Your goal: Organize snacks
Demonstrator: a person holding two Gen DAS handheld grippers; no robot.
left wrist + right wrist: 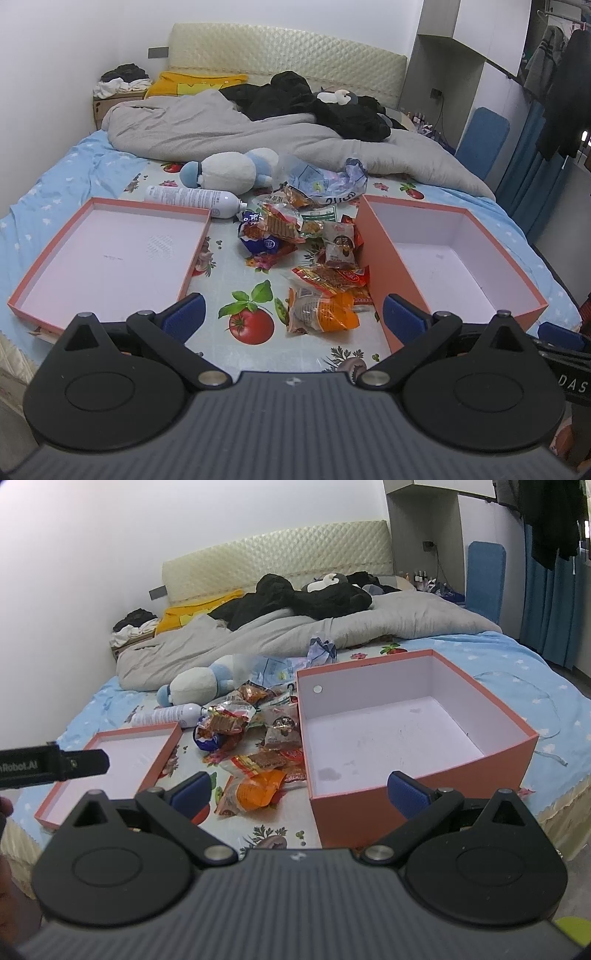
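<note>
Two handheld grippers are held at the near edge of the bed, both with jaws spread wide and nothing between them: the left gripper and the right gripper, each fitted with blue ribbed fingertips.

Item, nearest: an orange-and-clear crinkled foil snack packet, lying on the tomato-printed plastic sheet between the two containers. Behind it a loose heap of red, brown and blue foil snack packets is spread, several overlapping.

Item, left: a shallow salmon-pink cardboard box lid, white inside, empty. Item, right: a deep salmon-pink cardboard box, white inside, empty, just beside the heap.

Handling, judged: the packets are expected to be light, soft, crackly and slippery, with contents that may crush; a hold at a crimped end seam or a flat corner is advised rather than across the belly.

Item, farther: a white cylindrical spray bottle lying on its side, a white-and-blue plush toy, a crumpled clear plastic bag, a grey quilt.

Not determined: the packet count, since lower ones are covered; printed labels are too small to be read.
</note>
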